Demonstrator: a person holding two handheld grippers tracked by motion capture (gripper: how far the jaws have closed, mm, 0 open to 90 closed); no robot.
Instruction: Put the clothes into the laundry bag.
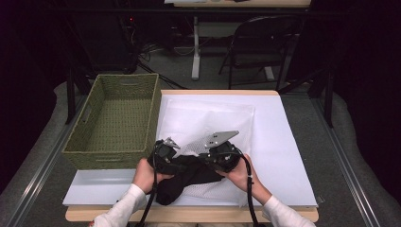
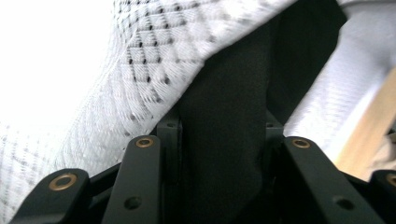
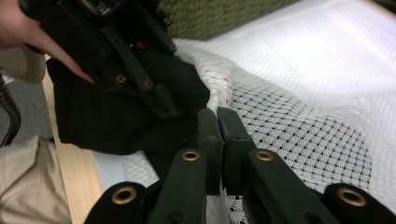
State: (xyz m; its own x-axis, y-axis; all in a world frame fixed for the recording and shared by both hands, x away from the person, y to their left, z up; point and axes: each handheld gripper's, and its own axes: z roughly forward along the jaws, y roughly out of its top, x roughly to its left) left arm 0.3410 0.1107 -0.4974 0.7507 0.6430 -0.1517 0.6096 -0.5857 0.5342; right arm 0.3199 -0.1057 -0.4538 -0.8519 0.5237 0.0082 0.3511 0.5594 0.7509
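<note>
While two grippers meet, left gripper (image 1: 177, 158) clamping one black cloth (image 2: 224, 135), right gripper (image 3: 217, 122) pinching one white mesh bag (image 3: 299, 126), one wicker basket (image 1: 116, 118)

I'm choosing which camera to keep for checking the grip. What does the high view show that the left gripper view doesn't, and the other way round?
High view: the green woven basket at the left, the person's left hand and right hand, and a folding chair behind the table. Left gripper view: a close look at the left claw, its two black jaws closed on the black cloth, plus the diamond weave of the white mesh bag. Both: the black cloth lying against the white mesh bag.
</note>
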